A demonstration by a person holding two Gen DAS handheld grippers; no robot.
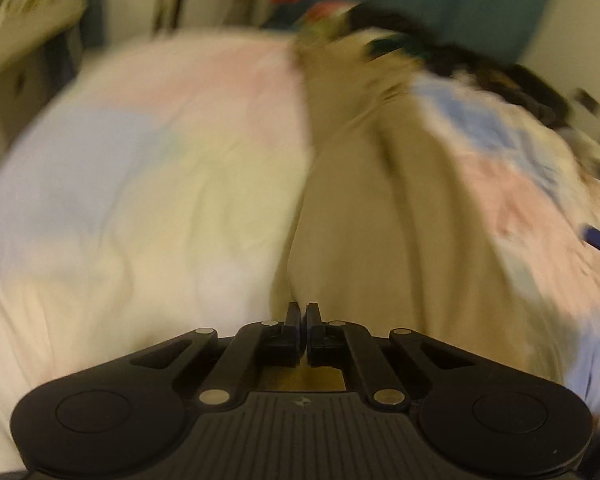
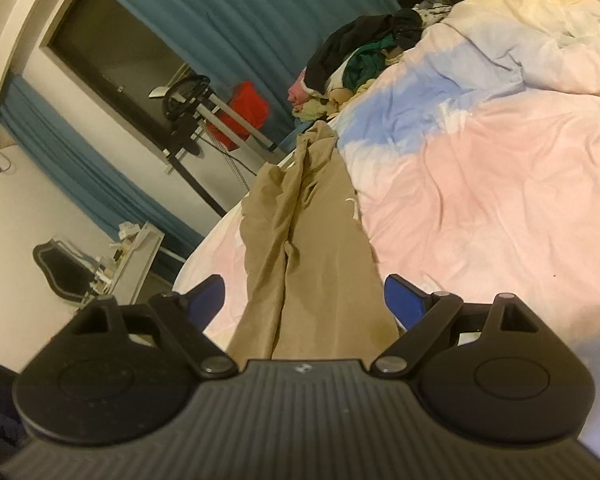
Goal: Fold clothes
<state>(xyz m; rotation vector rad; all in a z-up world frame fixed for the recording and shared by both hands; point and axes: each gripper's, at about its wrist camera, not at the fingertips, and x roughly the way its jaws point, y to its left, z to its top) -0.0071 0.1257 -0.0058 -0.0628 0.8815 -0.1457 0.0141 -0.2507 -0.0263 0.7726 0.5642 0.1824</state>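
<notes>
Trousers (image 2: 308, 248) lie lengthwise on the bedspread (image 2: 500, 200), ready for folding.
Left gripper (image 1: 303, 312) pinched together, contents unclear; right gripper (image 2: 304, 300) spread wide, should clamp the near end.

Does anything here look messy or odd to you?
Yes. The tan trousers have a darker patch near the right tongs, possibly a stain. A jumbled clothes pile sits at the bed's far edge. The left wrist view is too blurred to judge.
</notes>
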